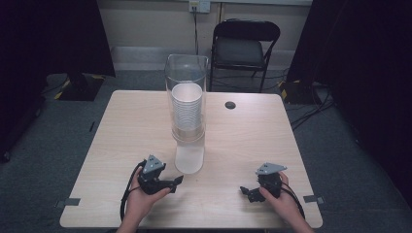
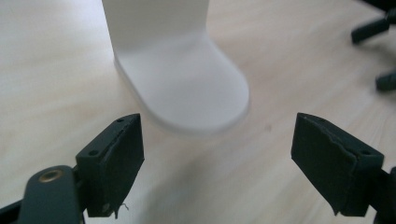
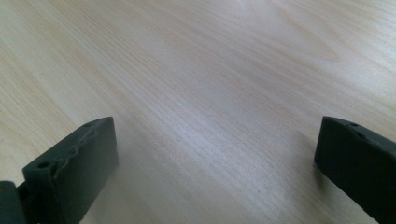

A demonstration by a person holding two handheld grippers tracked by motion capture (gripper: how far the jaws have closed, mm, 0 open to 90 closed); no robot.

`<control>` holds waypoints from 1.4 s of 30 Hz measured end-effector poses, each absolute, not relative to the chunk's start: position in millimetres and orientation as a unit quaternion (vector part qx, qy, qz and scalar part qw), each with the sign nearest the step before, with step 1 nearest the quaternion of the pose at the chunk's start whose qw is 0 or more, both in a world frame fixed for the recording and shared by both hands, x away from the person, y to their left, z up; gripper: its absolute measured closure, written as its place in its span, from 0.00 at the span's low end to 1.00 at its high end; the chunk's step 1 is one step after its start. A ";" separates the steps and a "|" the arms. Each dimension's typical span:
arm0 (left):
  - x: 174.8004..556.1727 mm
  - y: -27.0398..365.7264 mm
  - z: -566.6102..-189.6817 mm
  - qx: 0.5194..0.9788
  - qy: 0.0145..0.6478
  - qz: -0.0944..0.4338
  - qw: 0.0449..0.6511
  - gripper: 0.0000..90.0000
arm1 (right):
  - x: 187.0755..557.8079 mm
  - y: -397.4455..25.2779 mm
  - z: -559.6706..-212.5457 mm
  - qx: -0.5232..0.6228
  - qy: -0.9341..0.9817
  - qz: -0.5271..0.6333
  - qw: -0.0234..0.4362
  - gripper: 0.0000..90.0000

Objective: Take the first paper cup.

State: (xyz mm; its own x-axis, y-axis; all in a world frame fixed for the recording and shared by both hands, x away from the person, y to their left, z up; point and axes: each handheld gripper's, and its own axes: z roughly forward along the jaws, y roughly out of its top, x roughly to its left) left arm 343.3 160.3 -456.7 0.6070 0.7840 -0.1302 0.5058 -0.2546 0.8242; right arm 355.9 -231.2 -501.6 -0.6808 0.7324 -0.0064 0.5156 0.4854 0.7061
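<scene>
High view: left gripper (image 1: 176,182) beside dispenser (image 1: 187,111)

Each hand grips a hand-held gripper, left (image 1: 178,181) and right (image 1: 245,191), jaws spread wide.

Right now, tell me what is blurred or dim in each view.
High view: corners dark, table evenly lit. Left gripper view: white dispenser base soft, tongs sharper. Right gripper view: near wood grain blurred, farther grain crisp.

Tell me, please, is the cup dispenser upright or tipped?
Upright: the clear dispenser stands on its white base, its cup stack vertical inside.
</scene>
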 end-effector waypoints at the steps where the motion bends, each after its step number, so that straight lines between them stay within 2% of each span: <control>1: 350.2 154.2 -447.5 0.771 0.417 0.160 0.453 0.18 | 355.9 -231.2 -501.6 0.368 0.848 0.349 0.155 0.00; 8: 370.3 137.8 -431.7 0.761 0.424 0.183 0.455 0.18 | 356.0 -231.3 -501.6 0.368 0.848 0.349 0.156 0.00; 11: 377.7 130.8 -427.6 0.758 0.415 0.200 0.461 0.22 | 355.9 -231.2 -501.6 0.368 0.848 0.349 0.155 0.00; 17: 391.9 119.3 -420.0 0.740 0.419 0.213 0.482 0.23 | 355.9 -231.3 -501.6 0.368 0.848 0.349 0.155 0.00; 18: 394.4 116.6 -419.3 0.725 0.418 0.215 0.503 0.26 | 356.0 -231.3 -501.6 0.368 0.848 0.349 0.156 0.00; 26: 400.8 109.2 -421.0 0.713 0.419 0.235 0.510 0.31 | 356.0 -231.3 -501.6 0.368 0.848 0.349 0.156 0.00; 30: 403.0 107.1 -421.0 0.712 0.420 0.244 0.507 0.38 | 356.0 -231.3 -501.6 0.368 0.848 0.349 0.156 0.00; 42: 398.5 105.1 -426.2 0.715 0.407 0.269 0.500 0.40 | 355.8 -231.3 -501.7 0.369 0.848 0.348 0.156 0.00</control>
State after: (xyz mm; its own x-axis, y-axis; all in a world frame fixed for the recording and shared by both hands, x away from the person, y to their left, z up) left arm 398.5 105.1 -426.2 0.5236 0.8517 -0.0222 0.3130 -0.1681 0.9348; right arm 355.8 -231.3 -501.7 -0.6794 0.7337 -0.0085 0.5157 0.4857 0.7058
